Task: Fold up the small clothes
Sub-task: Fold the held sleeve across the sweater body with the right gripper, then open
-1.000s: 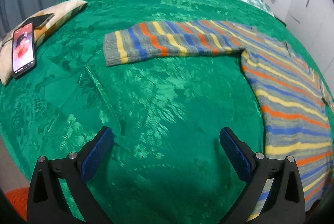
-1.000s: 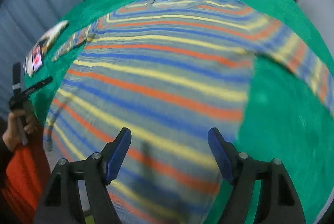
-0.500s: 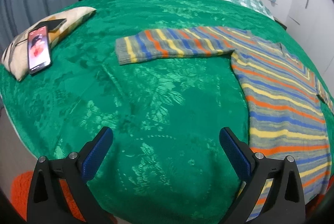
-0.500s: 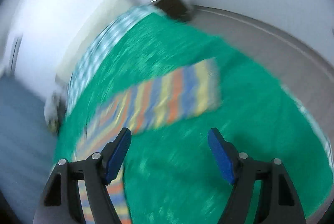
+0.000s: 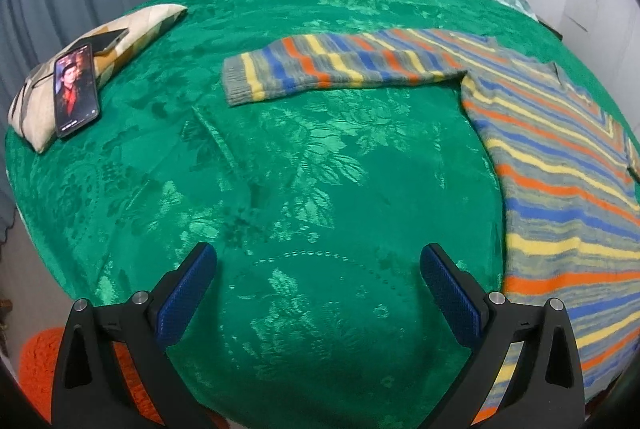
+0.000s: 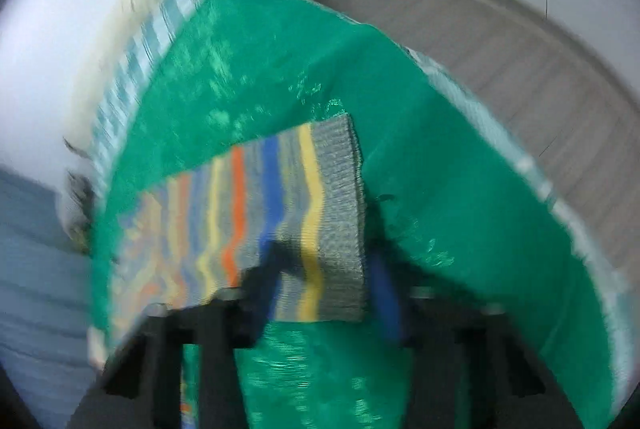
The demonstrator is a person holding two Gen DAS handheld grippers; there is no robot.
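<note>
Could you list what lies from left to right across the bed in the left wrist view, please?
Phone on a patterned pillow → striped sleeve cuff → striped sweater body.

The green bedspread point(image 5: 304, 165) is a shiny, satiny cloth with a raised floral weave that catches the light. The striped sweater point(image 5: 560, 189) is a matt, fuzzy knit, its sleeve cuff point(image 6: 340, 213) ribbed. The left gripper point(image 5: 318, 293) looks like matt black plastic with textured blue pads point(image 5: 186, 295) and small metal pins. The phone point(image 5: 75, 89) has a glossy screen. The floor point(image 6: 520, 41) is probably wood, too blurry to be sure.
</note>
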